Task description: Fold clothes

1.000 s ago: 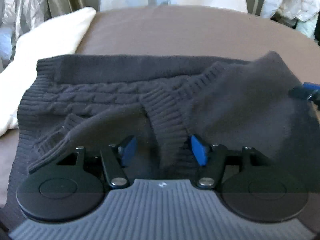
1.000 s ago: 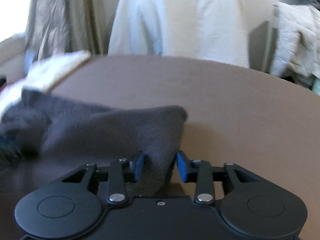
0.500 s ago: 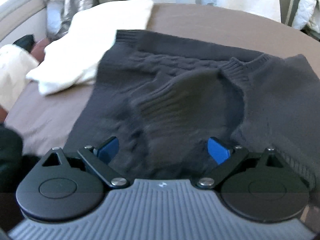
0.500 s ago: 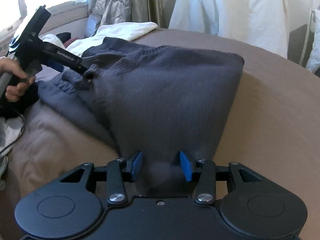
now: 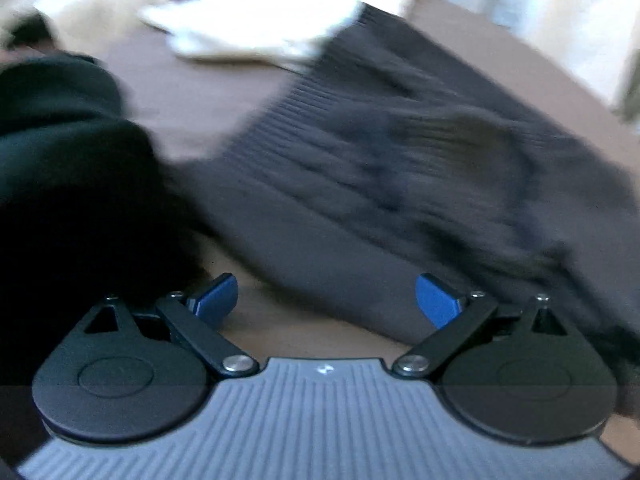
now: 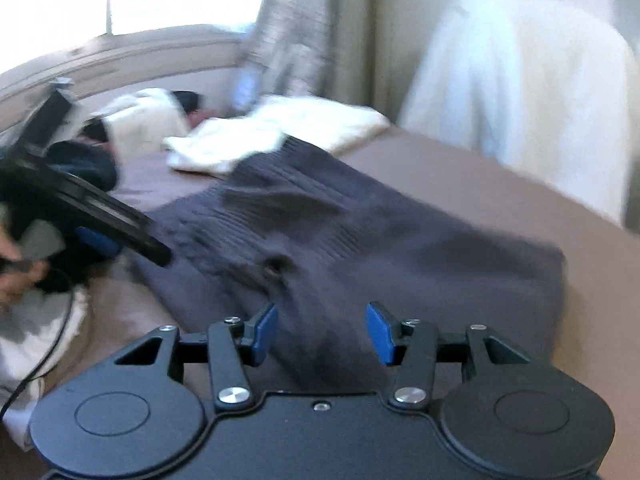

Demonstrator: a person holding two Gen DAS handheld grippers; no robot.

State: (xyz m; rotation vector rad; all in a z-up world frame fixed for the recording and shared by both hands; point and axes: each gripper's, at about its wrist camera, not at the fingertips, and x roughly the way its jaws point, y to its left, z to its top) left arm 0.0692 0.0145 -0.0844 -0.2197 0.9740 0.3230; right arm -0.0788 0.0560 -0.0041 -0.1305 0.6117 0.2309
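A dark grey cable-knit sweater (image 5: 400,184) lies folded on the brown bed (image 5: 192,92). It also shows in the right wrist view (image 6: 380,232). My left gripper (image 5: 326,300) is open wide and empty, just off the sweater's near edge. It also shows in the right wrist view (image 6: 120,236) at the sweater's left side. My right gripper (image 6: 322,330) is open, with its blue pads on either side of the sweater's near edge, not pressing it. Both views are blurred.
A white folded garment (image 6: 276,136) lies at the sweater's far left corner, also in the left wrist view (image 5: 272,20). A black garment (image 5: 68,168) lies left of my left gripper. Curtains (image 6: 296,28) and a white hanging garment (image 6: 520,80) stand behind the bed.
Both grippers have let go of the sweater and opened. The left one has swung left and back off its edge; the sweater now lies flat.
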